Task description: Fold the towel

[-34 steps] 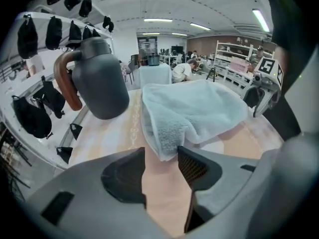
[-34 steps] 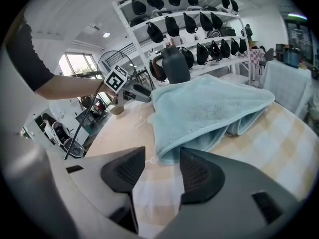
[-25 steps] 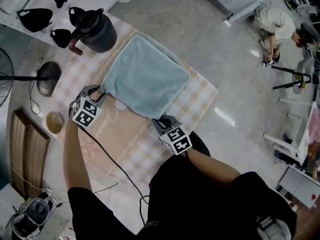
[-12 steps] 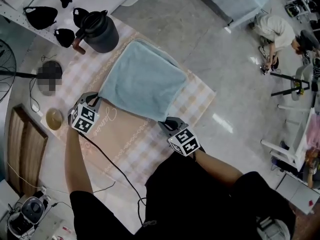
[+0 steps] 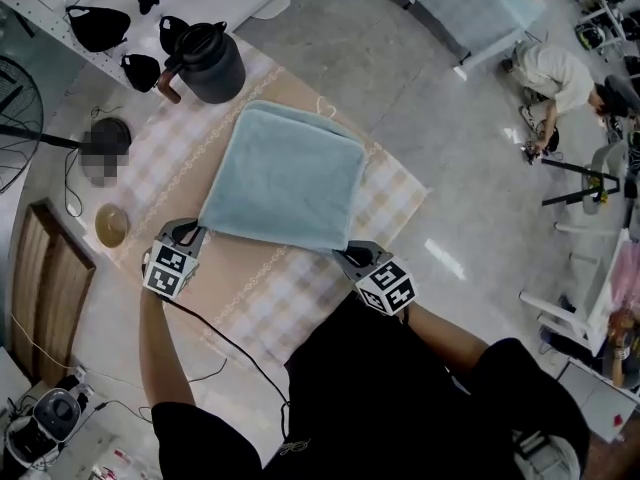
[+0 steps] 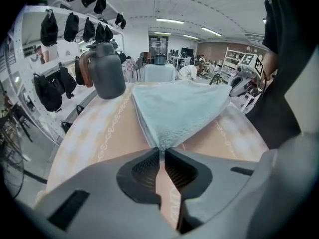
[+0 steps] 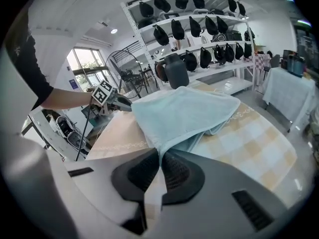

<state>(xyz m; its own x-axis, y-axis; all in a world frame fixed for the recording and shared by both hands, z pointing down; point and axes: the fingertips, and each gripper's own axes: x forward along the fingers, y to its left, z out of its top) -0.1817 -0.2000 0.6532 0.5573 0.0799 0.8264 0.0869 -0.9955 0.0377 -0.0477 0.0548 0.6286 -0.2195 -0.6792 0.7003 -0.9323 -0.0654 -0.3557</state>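
A light blue towel (image 5: 285, 178) lies doubled on the checked tablecloth (image 5: 270, 293). My left gripper (image 5: 200, 231) is at the towel's near left corner, and its jaws have just closed on that corner. In the left gripper view the towel (image 6: 179, 108) narrows to a point pinched in the left gripper (image 6: 162, 151). My right gripper (image 5: 345, 253) is shut on the near right corner. The right gripper view shows the towel (image 7: 179, 113) stretched up from the table into the right gripper (image 7: 160, 156), with a lower layer hanging beneath it.
A dark grey kettle (image 5: 212, 63) stands on the cloth beyond the towel's far left corner. Off the table's left are a small bowl (image 5: 112, 225) and a shelf of black caps (image 5: 100, 26). A person (image 5: 550, 53) crouches on the floor far right.
Both grippers have drawn back toward me and risen a little, pulling the towel's near edge taut. The left jaws, open around the corner a second ago, now pinch it.
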